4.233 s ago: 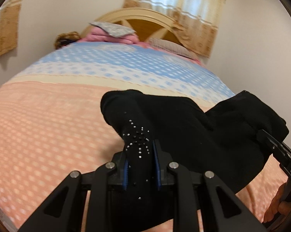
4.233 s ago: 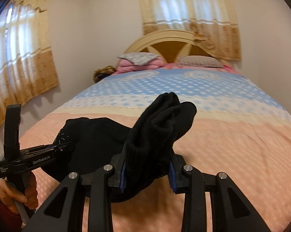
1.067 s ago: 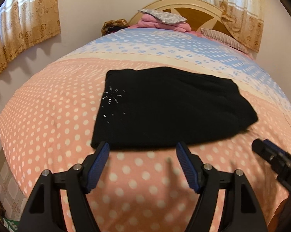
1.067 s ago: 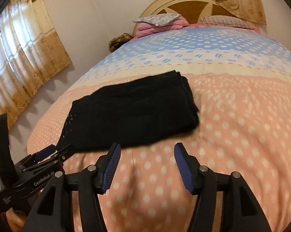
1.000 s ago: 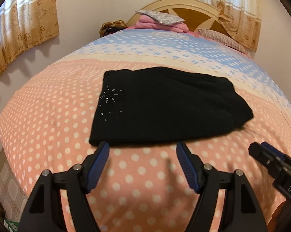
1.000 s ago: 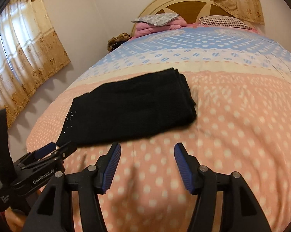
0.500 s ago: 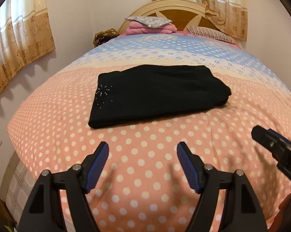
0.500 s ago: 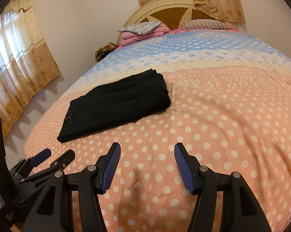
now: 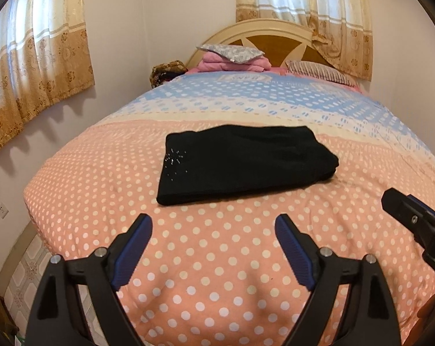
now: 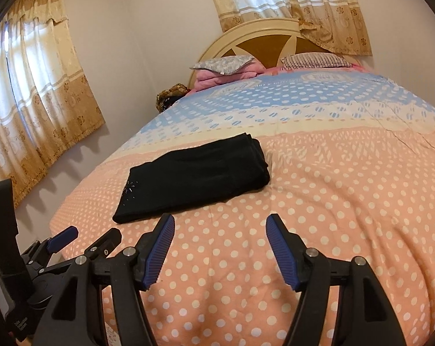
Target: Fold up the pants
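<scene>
Pants (image 9: 240, 164) folded flat, mid-bed on dotted bedspread (image 9: 217, 259). Left gripper (image 9: 213, 248) and right gripper (image 10: 218, 245) empty, jaws just widened. Judged finished: retreat clear, leave fold undisturbed.

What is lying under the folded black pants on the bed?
The pants lie flat on the pink polka-dot part of the bedspread, which shows on every side of them. Whatever sits directly beneath the fabric is covered and cannot be seen.
</scene>
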`<state>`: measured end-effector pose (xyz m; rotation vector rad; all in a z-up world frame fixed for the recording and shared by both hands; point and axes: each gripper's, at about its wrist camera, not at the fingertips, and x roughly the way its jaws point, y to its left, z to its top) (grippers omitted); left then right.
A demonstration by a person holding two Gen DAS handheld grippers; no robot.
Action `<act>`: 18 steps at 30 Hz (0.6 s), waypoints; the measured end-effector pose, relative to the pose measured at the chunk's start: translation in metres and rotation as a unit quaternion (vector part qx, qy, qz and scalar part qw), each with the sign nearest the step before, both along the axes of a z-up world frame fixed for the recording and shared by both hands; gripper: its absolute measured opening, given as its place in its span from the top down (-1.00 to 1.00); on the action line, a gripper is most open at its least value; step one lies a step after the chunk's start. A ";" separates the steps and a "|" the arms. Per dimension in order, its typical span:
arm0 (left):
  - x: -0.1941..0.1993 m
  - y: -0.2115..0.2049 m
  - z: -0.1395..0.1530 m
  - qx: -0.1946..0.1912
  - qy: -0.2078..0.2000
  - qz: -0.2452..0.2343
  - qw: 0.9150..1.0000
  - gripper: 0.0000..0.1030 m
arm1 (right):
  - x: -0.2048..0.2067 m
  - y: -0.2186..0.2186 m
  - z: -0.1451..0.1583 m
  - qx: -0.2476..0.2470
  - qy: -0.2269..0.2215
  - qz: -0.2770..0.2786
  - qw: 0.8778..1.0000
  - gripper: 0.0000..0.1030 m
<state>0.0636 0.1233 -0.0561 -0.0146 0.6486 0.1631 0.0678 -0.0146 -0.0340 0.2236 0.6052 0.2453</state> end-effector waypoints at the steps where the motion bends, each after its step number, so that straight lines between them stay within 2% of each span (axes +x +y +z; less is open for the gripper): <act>1: -0.002 -0.001 0.003 0.002 -0.005 0.003 1.000 -0.79 | -0.002 0.000 0.003 0.004 -0.005 -0.001 1.000 -0.31; 4: -0.010 -0.002 0.015 0.008 -0.027 0.006 1.000 -0.98 | -0.010 -0.001 0.013 0.006 -0.024 -0.003 1.000 -0.31; 6: -0.019 -0.006 0.025 0.020 -0.051 0.004 0.998 -1.00 | -0.016 -0.001 0.020 0.004 -0.038 -0.001 0.999 -0.32; 10: -0.026 -0.011 0.035 0.037 -0.073 0.005 0.997 -1.00 | -0.029 0.002 0.031 0.001 -0.067 -0.005 0.998 -0.37; 18: -0.024 -0.007 0.034 0.015 -0.059 0.013 0.998 -1.00 | -0.040 0.004 0.039 -0.006 -0.095 -0.016 0.995 -0.44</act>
